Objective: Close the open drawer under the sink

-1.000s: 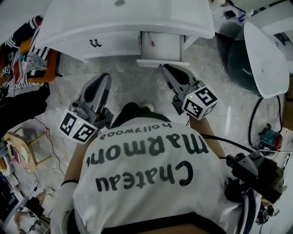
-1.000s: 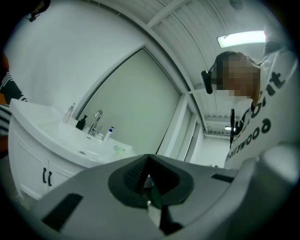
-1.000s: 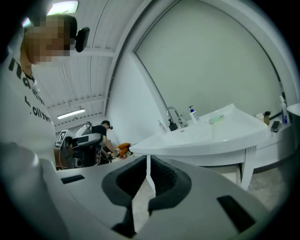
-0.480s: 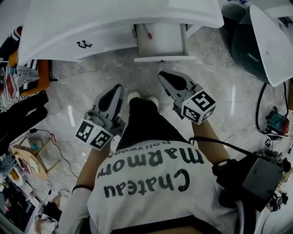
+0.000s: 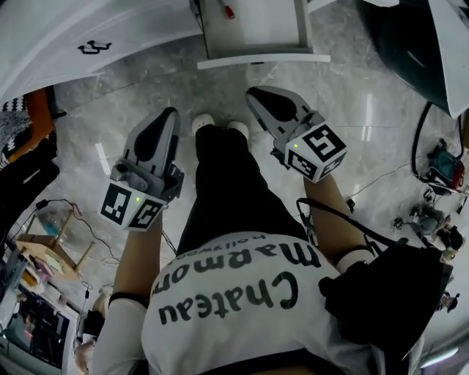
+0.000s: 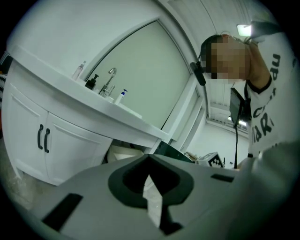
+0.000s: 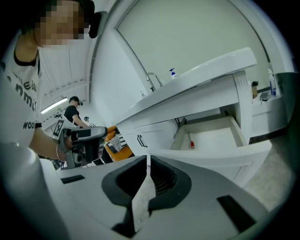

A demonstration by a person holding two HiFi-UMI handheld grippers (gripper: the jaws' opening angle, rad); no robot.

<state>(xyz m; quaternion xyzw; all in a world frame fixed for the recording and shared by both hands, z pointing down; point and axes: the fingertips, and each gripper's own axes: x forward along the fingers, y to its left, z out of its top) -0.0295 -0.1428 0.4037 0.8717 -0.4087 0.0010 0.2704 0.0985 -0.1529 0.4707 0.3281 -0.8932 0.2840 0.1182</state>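
**Desk:** Head view first. Where is the drawer?

**Photographer:** The open white drawer point(image 5: 253, 26) juts from the white vanity cabinet point(image 5: 66, 36) at the top of the frame, with a small red object point(image 5: 228, 10) lying inside. Its front panel faces the grey marble floor point(image 5: 352, 139).

**Desk:** What surrounds it?

**Photographer:** A dark green tub point(image 5: 410, 44) sits to its right. The left gripper point(image 5: 170, 113) and right gripper point(image 5: 253, 93) hang near the drawer front without touching it. The person's dark trouser legs and white shoes point(image 5: 204, 122) are between them.

**Desk:** Any writing?

**Photographer:** The white T-shirt point(image 5: 234, 293) reads "Chateau Marmon" and "Hollywood", upside down to the camera.

**Desk:** Left gripper view?

**Photographer:** The jaws are pressed together with nothing between them. Beyond them are cabinet doors with black curved handles point(image 6: 43, 138). A chrome tap point(image 6: 110, 77), a dark pump bottle point(image 6: 91, 82) and a white bottle with a blue cap point(image 6: 121, 95) stand on the countertop below a large mirror point(image 6: 140, 65).

**Desk:** Right gripper view?

**Photographer:** These jaws are closed too, on nothing. The drawer point(image 7: 211, 138) gapes straight ahead with its front panel across the frame, and the red object point(image 7: 191, 144) lies on its floor. A second person in dark clothing point(image 7: 72, 112) stands in the far background.
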